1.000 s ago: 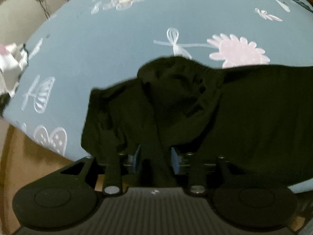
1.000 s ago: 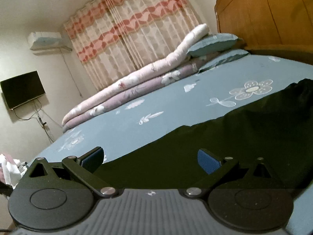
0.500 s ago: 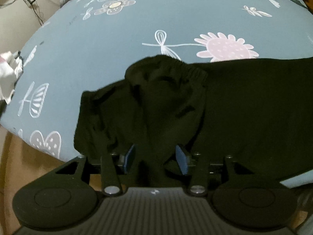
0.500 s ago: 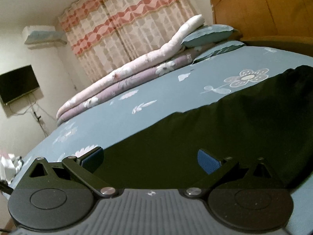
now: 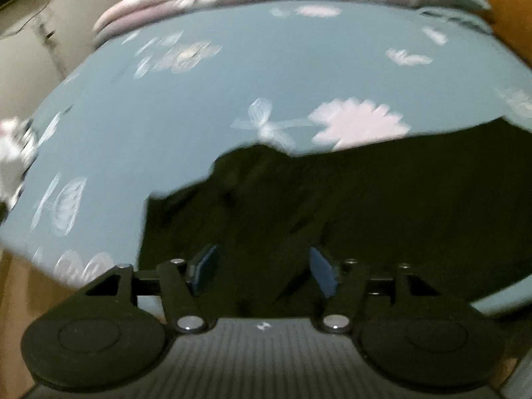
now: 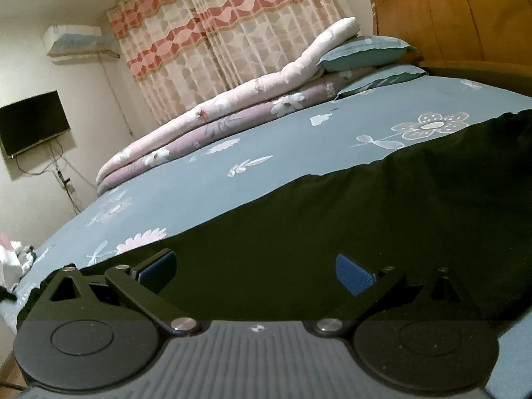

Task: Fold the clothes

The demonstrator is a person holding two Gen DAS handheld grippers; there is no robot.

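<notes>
Rumpled matte black garment (image 5: pixel 349 206), smooth floral bedsheet (image 5: pixel 199 116)

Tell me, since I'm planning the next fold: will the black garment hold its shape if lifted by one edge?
Probably not. The black fabric garment is bunched into soft wrinkles at its left end, so it likely droops. It looks thin, probably light, and may drag across the blue floral bedsheet.

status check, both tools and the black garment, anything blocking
Left tool opening, bunched fabric between the pads. Right tool open, low over the black garment, gripping nothing. Garment spread on the blue bedsheet. Nothing in the way.
</notes>
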